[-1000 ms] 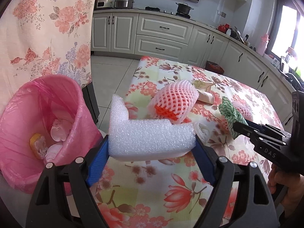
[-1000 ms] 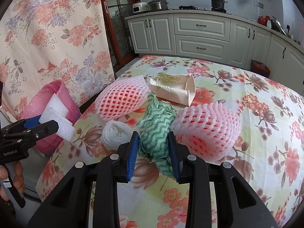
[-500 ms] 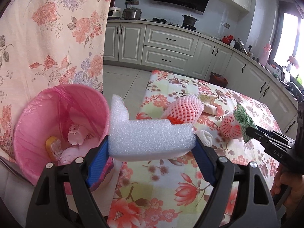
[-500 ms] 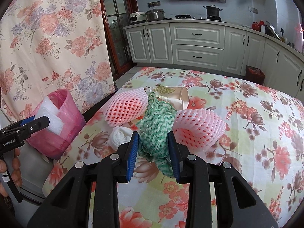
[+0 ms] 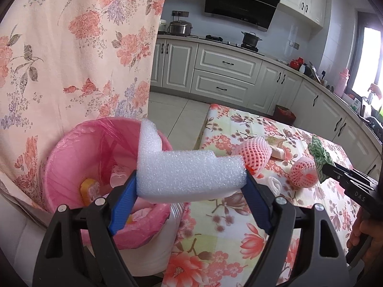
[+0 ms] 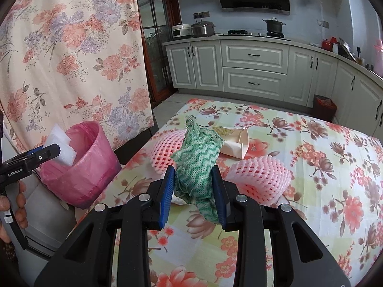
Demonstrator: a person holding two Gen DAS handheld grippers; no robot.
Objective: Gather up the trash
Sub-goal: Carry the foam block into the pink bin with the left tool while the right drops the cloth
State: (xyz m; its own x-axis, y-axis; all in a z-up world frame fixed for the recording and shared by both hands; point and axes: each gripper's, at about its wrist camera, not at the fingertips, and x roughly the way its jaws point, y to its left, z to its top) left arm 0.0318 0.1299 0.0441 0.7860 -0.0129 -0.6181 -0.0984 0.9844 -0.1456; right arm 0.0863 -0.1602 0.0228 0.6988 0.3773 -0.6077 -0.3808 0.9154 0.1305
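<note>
A kitchen with pale cabinets, a range hood and pots on the stove fills the background of the left wrist view, and a flowered curtain (image 5: 79,55) hangs at the left. Below it stands a bin lined with a pink bag (image 5: 71,157), holding a few scraps, just beside the edge of a desk under a floral cloth (image 5: 239,229). The left gripper (image 5: 191,186) has its jaws spread wide and pinching an L-shaped white foam block (image 5: 189,174), which hangs over the bin's near rim. On the desk lie a pink foam net (image 5: 255,154), a second pink net (image 5: 302,175) and a small white wad (image 5: 274,184). At the right edge the right gripper (image 5: 320,167) grips a green wavy cloth (image 5: 319,151).

In the right wrist view the same kitchen lies beyond the desk (image 6: 335,167). The right gripper (image 6: 192,186) has its jaws pressed close on the green cloth (image 6: 196,160), which is lifted clear of the desk. Behind it lie one pink net (image 6: 162,153), a second one (image 6: 261,174) to the right, and a tipped paper cup (image 6: 235,143). At the left, the left gripper (image 6: 51,149), in a person's hand (image 6: 12,210), holds the white foam block (image 6: 61,147) above the pink bin (image 6: 81,167).
</note>
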